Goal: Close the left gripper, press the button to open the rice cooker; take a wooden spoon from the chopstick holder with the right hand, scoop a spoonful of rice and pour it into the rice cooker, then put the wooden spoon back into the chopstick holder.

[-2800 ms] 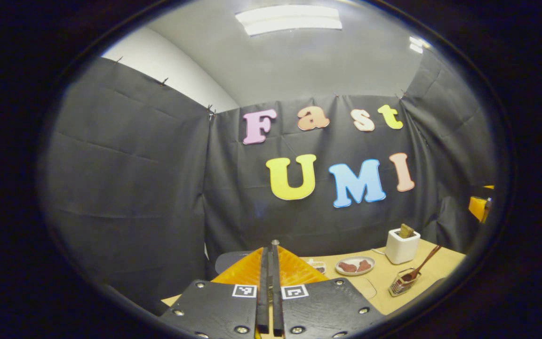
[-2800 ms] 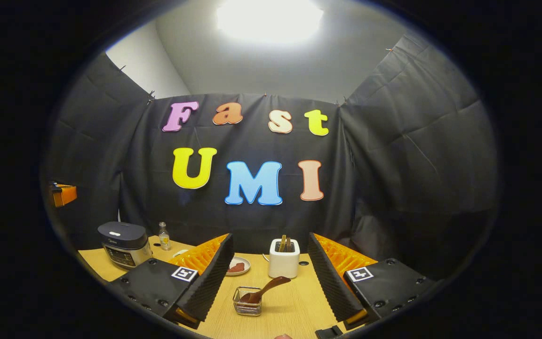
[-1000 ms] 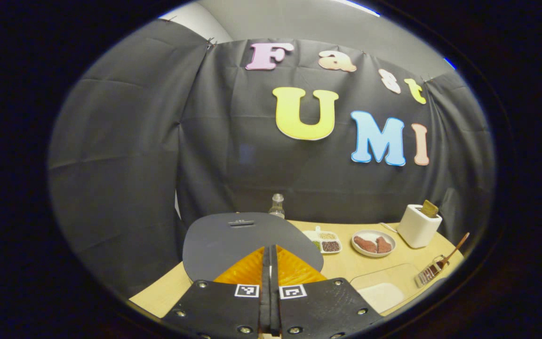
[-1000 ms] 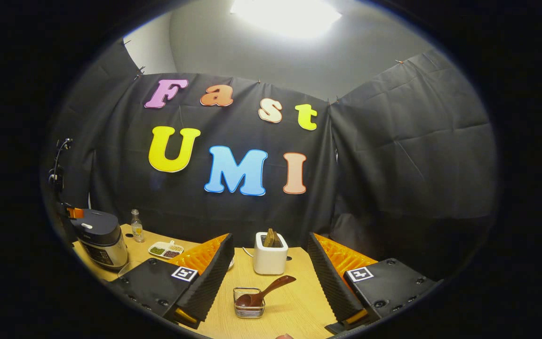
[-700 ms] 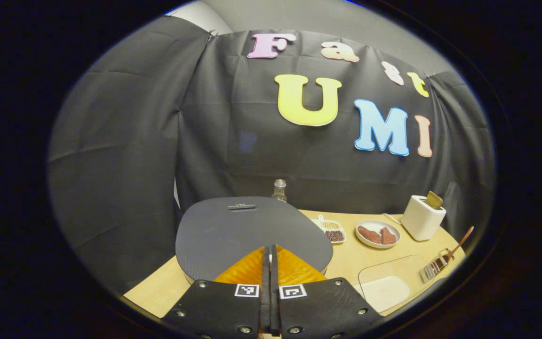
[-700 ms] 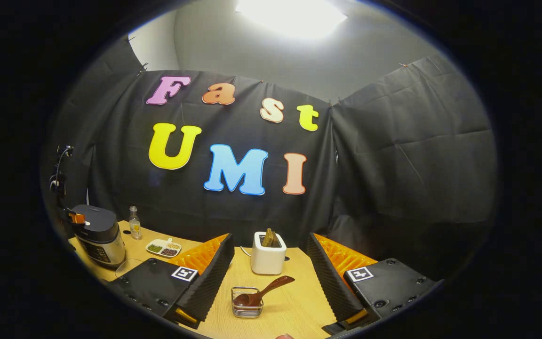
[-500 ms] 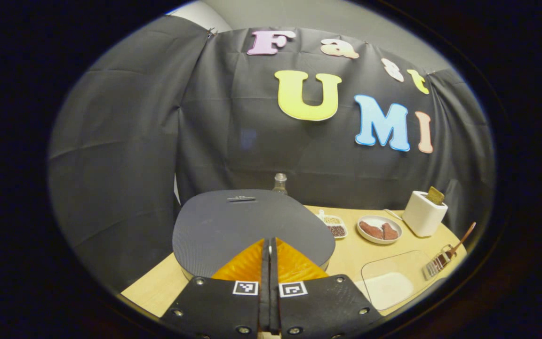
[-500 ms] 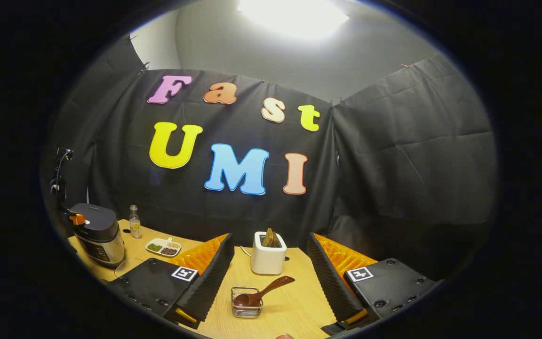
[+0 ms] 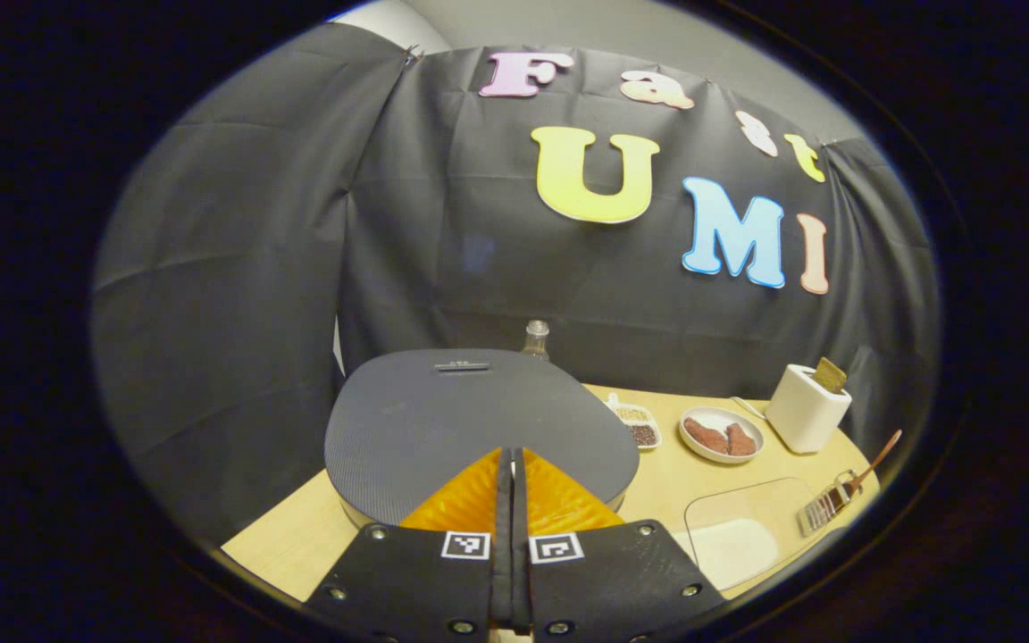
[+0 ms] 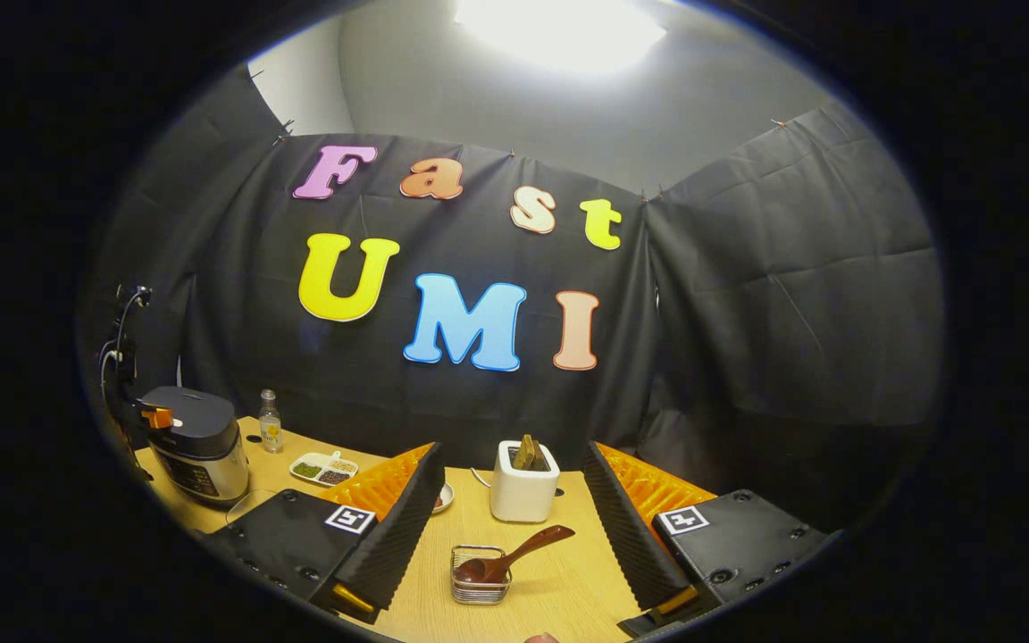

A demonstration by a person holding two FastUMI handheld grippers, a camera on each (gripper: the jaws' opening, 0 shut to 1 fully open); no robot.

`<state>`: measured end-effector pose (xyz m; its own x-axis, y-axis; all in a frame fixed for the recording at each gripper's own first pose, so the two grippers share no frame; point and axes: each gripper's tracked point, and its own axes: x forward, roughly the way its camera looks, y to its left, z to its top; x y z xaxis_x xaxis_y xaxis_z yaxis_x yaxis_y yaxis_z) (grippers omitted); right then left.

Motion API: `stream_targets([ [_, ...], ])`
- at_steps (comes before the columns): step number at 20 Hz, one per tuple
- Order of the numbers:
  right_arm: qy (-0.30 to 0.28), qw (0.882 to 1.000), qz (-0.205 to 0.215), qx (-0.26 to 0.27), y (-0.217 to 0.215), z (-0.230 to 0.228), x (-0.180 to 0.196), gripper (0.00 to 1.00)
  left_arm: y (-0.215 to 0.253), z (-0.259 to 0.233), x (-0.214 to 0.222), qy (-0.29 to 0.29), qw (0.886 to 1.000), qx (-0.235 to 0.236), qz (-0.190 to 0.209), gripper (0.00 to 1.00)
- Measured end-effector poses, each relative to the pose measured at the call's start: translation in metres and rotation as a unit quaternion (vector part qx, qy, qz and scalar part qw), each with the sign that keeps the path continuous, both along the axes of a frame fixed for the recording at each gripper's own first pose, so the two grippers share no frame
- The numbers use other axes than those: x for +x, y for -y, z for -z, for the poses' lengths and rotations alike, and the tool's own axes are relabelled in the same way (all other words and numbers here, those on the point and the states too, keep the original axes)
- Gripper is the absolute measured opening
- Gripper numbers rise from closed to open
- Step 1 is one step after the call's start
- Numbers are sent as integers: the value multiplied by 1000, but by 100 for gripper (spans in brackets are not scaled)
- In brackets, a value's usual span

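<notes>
The rice cooker's dark grey lid lies shut right under my left gripper, whose fingers are pressed together with nothing between them. In the right gripper view the rice cooker stands at the far left of the table, with the left gripper at the front of its lid. A wooden spoon leans in the wire chopstick holder, just ahead of my open right gripper. The same wire chopstick holder sits at the right table edge. A clear box of rice lies beside the cooker.
On the wooden table stand a white toaster, a small bottle, a sectioned dish of beans and a plate of reddish pieces. Black cloth walls close the booth on all sides.
The left gripper has come down and closer to the cooker lid, which now looks larger under its tips. The right gripper has stayed open and shifted only slightly; spoon untouched.
</notes>
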<state>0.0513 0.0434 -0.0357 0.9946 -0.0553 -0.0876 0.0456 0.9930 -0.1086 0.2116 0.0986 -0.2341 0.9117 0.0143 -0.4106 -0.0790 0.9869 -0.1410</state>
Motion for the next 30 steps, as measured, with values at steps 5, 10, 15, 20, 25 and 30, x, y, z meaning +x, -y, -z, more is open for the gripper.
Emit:
stream_targets([
  [5,8,1000,-6,13,4,-4,-1,99,-11,-69,11,75,997,23,-11,0],
  [10,8,999,-14,28,10,-2,0,97,-19,-152,8,156,986,56,-21,0],
  [15,7,999,-26,39,17,2,4,97,-18,-209,-41,205,976,66,-30,0],
  [20,-15,997,-26,65,31,23,15,99,-1,-244,-81,234,970,59,-36,51],
  [25,-48,995,-25,83,41,56,35,99,-8,-264,-128,242,966,68,-57,84],
  [30,-89,990,-21,105,52,96,58,99,-20,-268,-166,232,965,94,-78,84],
])
